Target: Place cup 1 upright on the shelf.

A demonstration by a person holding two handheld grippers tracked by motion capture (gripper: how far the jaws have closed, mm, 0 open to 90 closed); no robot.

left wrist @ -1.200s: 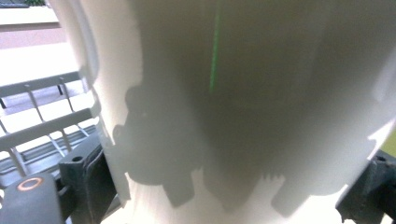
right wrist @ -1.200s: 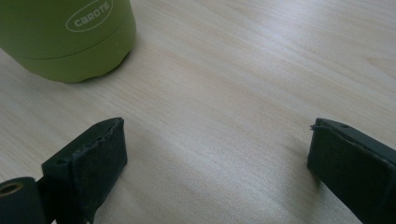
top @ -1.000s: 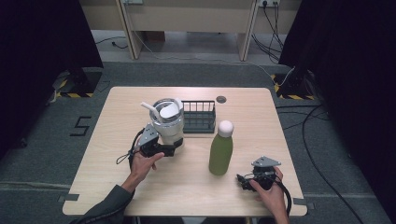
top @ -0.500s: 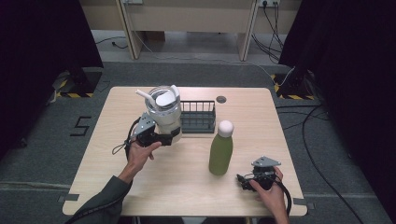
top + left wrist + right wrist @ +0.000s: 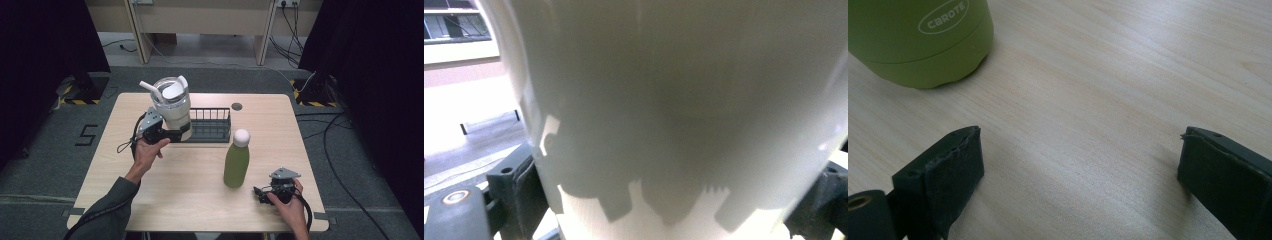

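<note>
A white tumbler (image 5: 171,102) with a straw and a clear lid is held off the table at the left end of a black wire rack (image 5: 214,126). My left gripper (image 5: 176,135) is shut on its lower body; up close the tumbler's white wall (image 5: 674,100) sits between the two jaws. A green bottle (image 5: 236,161) with a white cap stands upright at centre right. My right gripper (image 5: 258,193) rests low near the table's front right, open and holding nothing. In the right gripper view the bottle's base (image 5: 923,40) stands just beyond the left jaw, apart from it.
The wooden table (image 5: 150,200) has a small round grommet (image 5: 237,106) near its far edge, behind the rack. Cables run over the dark floor to the right of the table. Bare tabletop lies between the two hands.
My left gripper has carried the tumbler upward and away from the person, slightly left, toward the rack's left end. The right gripper and the green bottle have stayed put.
</note>
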